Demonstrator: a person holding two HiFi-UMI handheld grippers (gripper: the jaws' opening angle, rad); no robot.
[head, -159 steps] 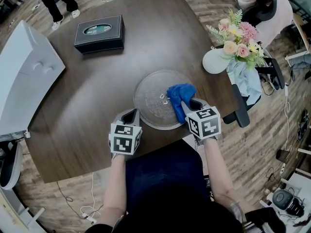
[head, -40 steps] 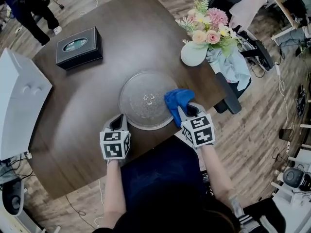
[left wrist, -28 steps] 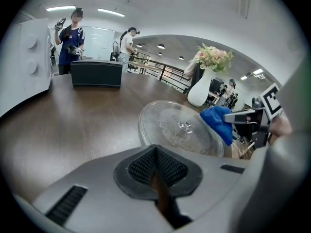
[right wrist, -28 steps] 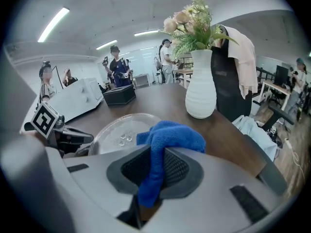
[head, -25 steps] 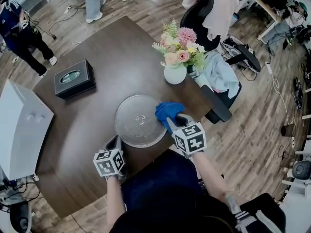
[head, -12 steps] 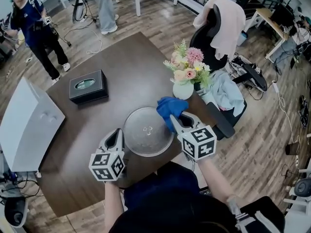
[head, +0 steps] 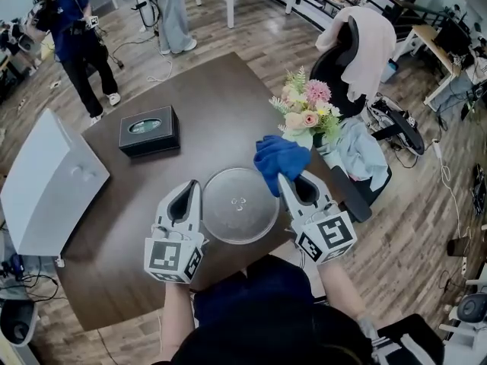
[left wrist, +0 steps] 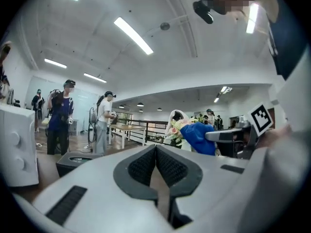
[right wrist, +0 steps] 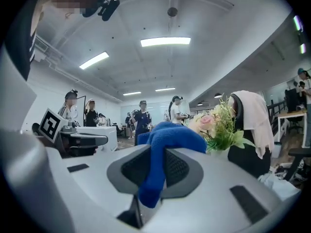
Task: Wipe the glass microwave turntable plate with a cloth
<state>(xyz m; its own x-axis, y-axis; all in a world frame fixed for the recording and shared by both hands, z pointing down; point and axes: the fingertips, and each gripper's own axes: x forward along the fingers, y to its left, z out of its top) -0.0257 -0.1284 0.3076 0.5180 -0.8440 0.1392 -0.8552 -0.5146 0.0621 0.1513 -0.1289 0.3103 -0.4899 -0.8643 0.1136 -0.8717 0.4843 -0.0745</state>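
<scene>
The glass turntable plate (head: 240, 205) lies flat on the dark wooden table (head: 205, 90), near its front edge, between the two grippers. The right gripper (head: 283, 182) clamps a bunched blue cloth (head: 279, 160), which shows at the plate's far right rim and hides the foot of a vase of flowers (head: 308, 116) behind it. The left gripper (head: 193, 191), just left of the plate, has its jaws pressed together on nothing. A black tissue box (head: 148, 130) and a white appliance (head: 47, 182) stand farther left. An office chair (head: 346, 52) draped with pale fabric stands beyond the table.
</scene>
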